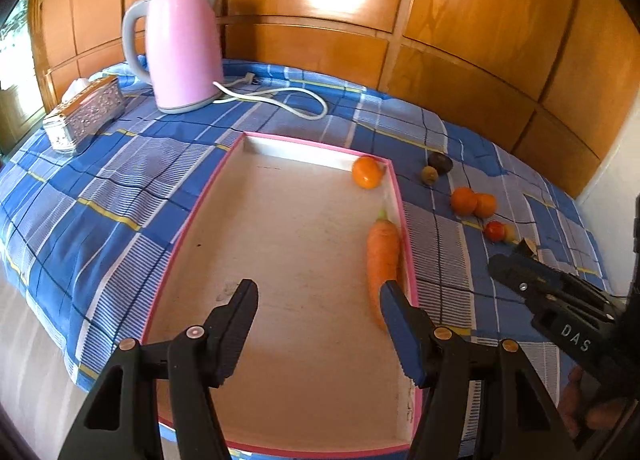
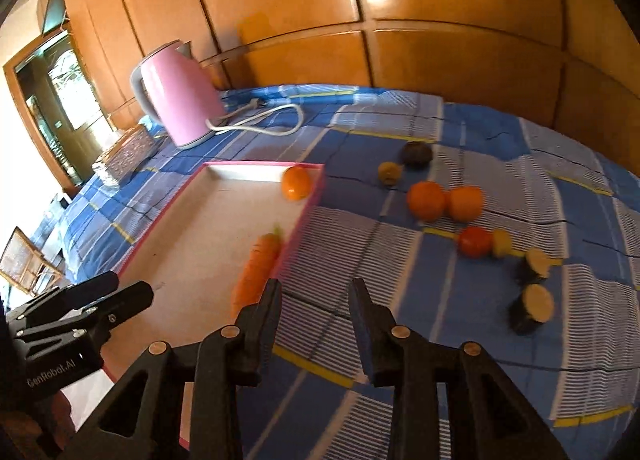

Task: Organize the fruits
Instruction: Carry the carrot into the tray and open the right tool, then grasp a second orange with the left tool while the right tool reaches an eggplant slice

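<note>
Surface: blue checked cloth (image 1: 120, 188) over a table, wood panel wall (image 1: 460, 20) behind.
Tray (image 1: 176, 244): shallow, white floor, pink rim, lying flat on the cloth under the left gripper.
Carrot (image 1: 382, 260): lies in the tray along its right wall, leafy end toward 12 o'clock, tip toward 6.
Orange in tray (image 1: 366, 172): sits in the far right corner, at 12 o'clock from the carrot, apart from it.
Loose fruit: on the cloth at 3 o'clock of the tray. Two oranges (image 2: 444, 198) side by side, touching. A dark round fruit (image 2: 417, 153) and a small yellowish one (image 2: 389, 172) lie at 12 o'clock of them. A red tomato (image 2: 475, 242) with a small yellow fruit (image 2: 502, 242) against it lies at 5 o'clock of the oranges.
Cut pieces (image 2: 534, 302): two dark-skinned chunks with pale cut faces, at 4 o'clock of the tomato.
Left gripper (image 1: 316, 300): jaws stand about half open over the tray floor, nothing between them; the right finger's tip overlaps the carrot in this view, contact cannot be told.
Right gripper (image 2: 314, 300): jaws a narrow way apart, nothing between them; sits above the cloth just outside the tray's right wall, carrot at 10 o'clock of it.
Kettle (image 1: 180, 48): pink, upright at the far left, white cord (image 1: 280, 94) trailing right.
Tissue box (image 1: 86, 112): silver, at 8 o'clock of the kettle.
</note>
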